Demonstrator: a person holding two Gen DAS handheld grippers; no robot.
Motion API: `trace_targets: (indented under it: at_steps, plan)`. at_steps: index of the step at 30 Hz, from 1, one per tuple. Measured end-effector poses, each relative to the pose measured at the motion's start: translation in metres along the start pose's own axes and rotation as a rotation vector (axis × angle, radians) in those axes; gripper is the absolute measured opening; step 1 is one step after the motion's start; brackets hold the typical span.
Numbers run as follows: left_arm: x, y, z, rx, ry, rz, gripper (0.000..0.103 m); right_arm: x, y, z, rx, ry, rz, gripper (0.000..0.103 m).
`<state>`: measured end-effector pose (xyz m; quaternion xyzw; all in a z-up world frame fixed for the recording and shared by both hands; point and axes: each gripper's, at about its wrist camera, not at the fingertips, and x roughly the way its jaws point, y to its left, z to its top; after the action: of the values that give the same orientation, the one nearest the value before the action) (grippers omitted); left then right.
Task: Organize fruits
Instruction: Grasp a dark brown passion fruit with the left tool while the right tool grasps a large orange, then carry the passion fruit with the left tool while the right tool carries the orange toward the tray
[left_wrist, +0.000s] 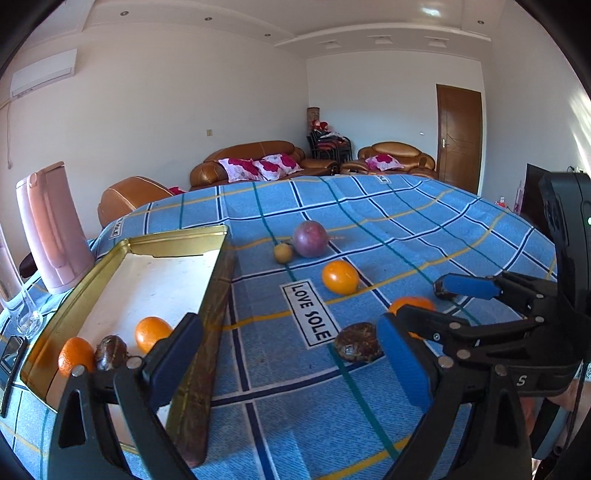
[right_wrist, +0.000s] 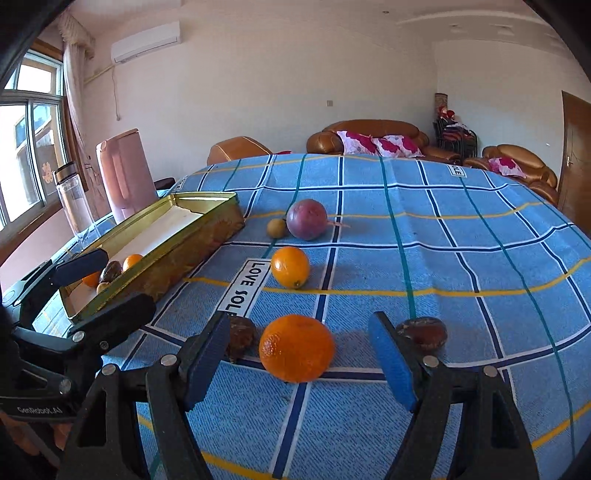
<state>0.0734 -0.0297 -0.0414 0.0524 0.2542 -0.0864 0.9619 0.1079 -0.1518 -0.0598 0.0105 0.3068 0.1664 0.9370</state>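
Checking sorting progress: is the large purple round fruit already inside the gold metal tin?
No, the large purple round fruit lies on the blue checked cloth, outside the gold metal tin.

Bare cloth (right_wrist: 461, 258) lies open rightward; the tin's wall (right_wrist: 177, 254) and pink kettle (right_wrist: 125, 173) block the left.
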Motion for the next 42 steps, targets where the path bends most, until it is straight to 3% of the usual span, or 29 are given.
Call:
trace_targets:
  at_steps: [8,10,11,16,21,24,32,33,37,42]
  plan:
    - [0.006,-0.001,-0.006,0.008,0.02,-0.005,0.097,0.017,-0.003,-0.002,0.002,0.109,0.055,0.063]
    - [0.007,0.002,-0.007,-0.001,0.023,-0.005,0.097,0.022,0.0,-0.003,-0.008,0.134,0.058,0.05]
    - [0.008,0.003,-0.007,-0.005,0.024,-0.004,0.097,0.022,0.0,-0.003,-0.008,0.133,0.055,0.049]
    - [0.009,-0.001,-0.007,0.009,0.027,-0.013,0.097,0.016,-0.001,-0.004,-0.002,0.097,0.043,0.048]
    - [0.018,-0.014,-0.007,0.058,0.065,-0.052,0.085,0.007,-0.01,-0.002,0.047,0.04,0.014,0.048]
    - [0.026,-0.019,-0.005,0.057,0.106,-0.095,0.077,0.003,-0.015,-0.001,0.078,0.013,0.005,0.048]
    - [0.051,-0.031,-0.002,0.082,0.223,-0.178,0.075,-0.001,-0.017,-0.001,0.087,-0.017,0.007,0.048]
    - [0.054,-0.031,-0.002,0.077,0.237,-0.186,0.073,-0.001,-0.017,-0.001,0.085,-0.015,0.008,0.048]
    - [0.063,-0.026,-0.004,0.047,0.288,-0.239,0.044,0.001,-0.015,-0.001,0.074,-0.009,0.013,0.048]
    - [0.059,-0.024,-0.003,0.039,0.27,-0.258,0.044,0.001,-0.013,-0.002,0.059,-0.01,0.015,0.048]
